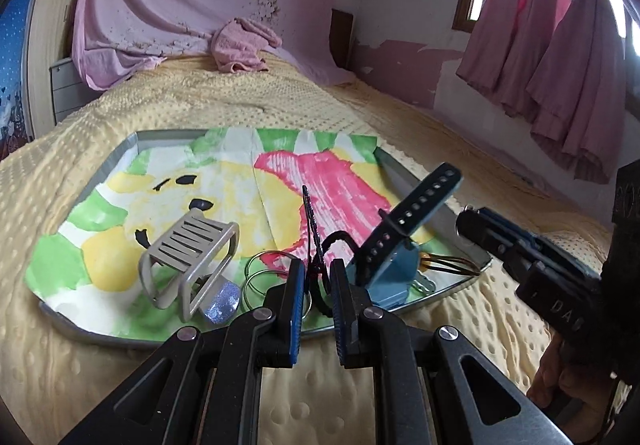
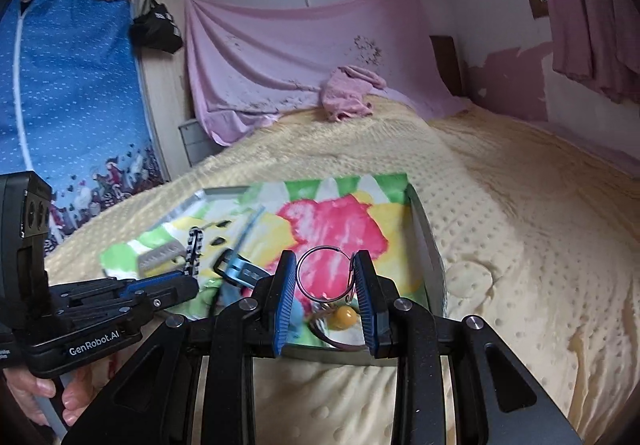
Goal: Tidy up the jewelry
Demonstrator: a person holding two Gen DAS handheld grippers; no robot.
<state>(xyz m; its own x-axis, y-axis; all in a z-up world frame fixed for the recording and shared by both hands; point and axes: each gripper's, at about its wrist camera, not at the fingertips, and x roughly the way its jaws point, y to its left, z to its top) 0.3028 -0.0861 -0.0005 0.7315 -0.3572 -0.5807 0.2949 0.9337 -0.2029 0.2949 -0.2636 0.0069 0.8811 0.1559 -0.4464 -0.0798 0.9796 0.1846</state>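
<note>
- Left wrist view: the left claw [image 1: 316, 285] has its jaws nearly together, pinching a thin black beaded strand [image 1: 311, 223] that stands up between the blue pads.
- The strand rises over a metal tray [image 1: 120, 165] that lies on a bed with a yellow dotted blanket [image 1: 240, 101]. A painted paper sheet [image 1: 224, 181] in green, yellow and pink lines the tray.
- On the sheet, left of the claw, sits a grey slatted hair clip [image 1: 192, 257]; a small glittery blue piece [image 1: 222, 301] lies under its near edge.
- Just behind the left pad lie thin metal rings [image 1: 256, 281]. To the right a blue watch [image 1: 394, 273] rests with its perforated dark strap [image 1: 416, 209] sticking upward.
- The right claw [image 1: 472, 219] shows at the tray's right edge, seen from the side.
- Right wrist view: the right claw [image 2: 326, 277] is closed on a silver hoop ring [image 2: 308, 287], whose sides touch both pads, above the tray's near end.
- Below the hoop a yellow bead [image 2: 346, 317] lies on the tray.
- The left claw [image 2: 188, 281] is at the left, and a person's hand [image 2: 48, 397] grips its handle.
</note>
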